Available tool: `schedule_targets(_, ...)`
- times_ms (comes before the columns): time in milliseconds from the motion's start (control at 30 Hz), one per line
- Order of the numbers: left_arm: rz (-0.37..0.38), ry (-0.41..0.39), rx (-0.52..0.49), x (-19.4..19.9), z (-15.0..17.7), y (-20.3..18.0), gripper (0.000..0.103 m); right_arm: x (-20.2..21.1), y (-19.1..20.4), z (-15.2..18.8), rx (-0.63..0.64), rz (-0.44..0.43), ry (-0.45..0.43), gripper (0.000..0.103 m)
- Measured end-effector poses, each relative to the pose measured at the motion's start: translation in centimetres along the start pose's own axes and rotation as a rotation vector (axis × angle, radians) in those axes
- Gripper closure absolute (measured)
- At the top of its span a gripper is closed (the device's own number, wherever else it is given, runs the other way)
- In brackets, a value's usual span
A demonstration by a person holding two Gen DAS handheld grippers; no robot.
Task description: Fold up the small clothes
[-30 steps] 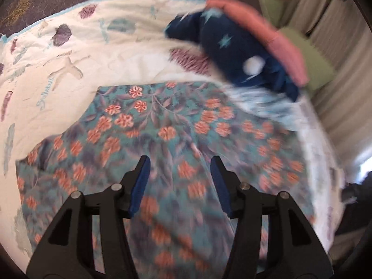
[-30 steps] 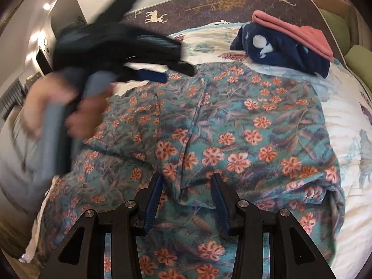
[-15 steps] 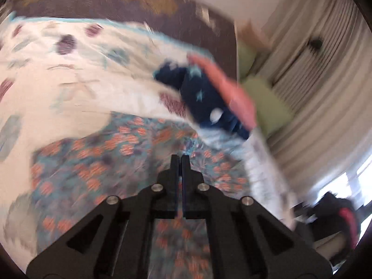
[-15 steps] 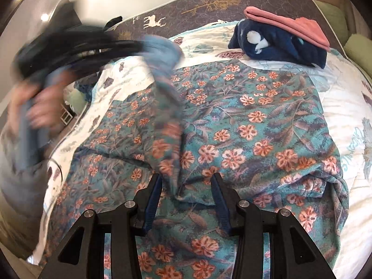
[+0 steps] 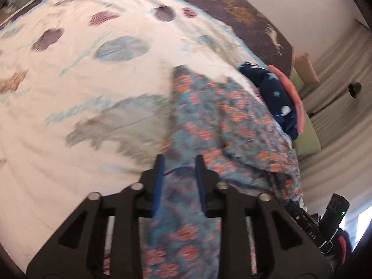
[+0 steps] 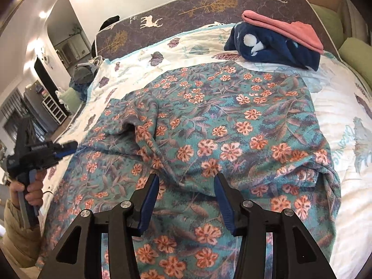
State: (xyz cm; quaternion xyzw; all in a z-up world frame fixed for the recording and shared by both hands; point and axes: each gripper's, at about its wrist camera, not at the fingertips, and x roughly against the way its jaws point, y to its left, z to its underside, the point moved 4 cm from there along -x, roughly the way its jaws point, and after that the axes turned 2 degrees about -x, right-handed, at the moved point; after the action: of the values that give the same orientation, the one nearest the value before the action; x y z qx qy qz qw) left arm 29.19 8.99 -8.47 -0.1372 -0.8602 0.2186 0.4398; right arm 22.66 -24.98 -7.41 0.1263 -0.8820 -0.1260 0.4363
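A teal garment with orange flowers (image 6: 220, 125) lies spread on the bed, with a raised fold running down its middle. My right gripper (image 6: 186, 181) is open just above its near part, empty. My left gripper (image 5: 179, 162) is open over the garment's left edge (image 5: 209, 125); it also shows in the right wrist view (image 6: 67, 147) at the far left, held in a hand, beside the garment's left side.
A white printed quilt (image 6: 344, 107) covers the bed. A navy starred garment (image 6: 274, 46) with a pink folded one (image 6: 286, 28) on top lies at the back right. Green cushions (image 6: 353, 48) sit at the right edge. The dark headboard (image 6: 209, 4) is behind.
My left gripper, shut on a fold of the garment half a second ago and lifting it, has opened and swung to the garment's left edge. The lifted fold now lies down. My right gripper stayed open.
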Motion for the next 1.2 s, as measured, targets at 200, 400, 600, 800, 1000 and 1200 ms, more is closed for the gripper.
schedule_targets(200, 0.062, 0.038, -0.141, -2.3, -1.4, -4.4, 0.05, 0.1, -0.1, 0.4, -0.023, 0.022, 0.003, 0.052)
schedule_targets(400, -0.044, 0.122, -0.255, -8.0, -1.5, -6.3, 0.098, 0.1, 0.1, 0.0, -0.028, 0.04, 0.004, 0.051)
schedule_targets(600, 0.13, -0.134, -0.167, 2.5, -3.9, -5.4, 0.099, 2.1, -1.8, -0.6, -0.024, 0.162, -0.061, 0.051)
schedule_targets(800, 0.0, -0.095, -0.221, 4.0, -1.3, -1.5, 0.098, 4.7, -4.7, -0.6, -0.073, 0.247, -0.114, 0.045)
schedule_targets(1000, -0.023, -0.007, -0.186, 0.9, -0.1, -1.1, 0.062, 5.6, -5.4, 0.0, -0.108, 0.235, -0.106, 0.045)
schedule_targets(1200, -0.095, -0.022, -0.289, -0.6, -1.4, -2.3, 0.052, 5.4, -4.1, -0.1, -0.031, 0.251, -0.093, 0.045)
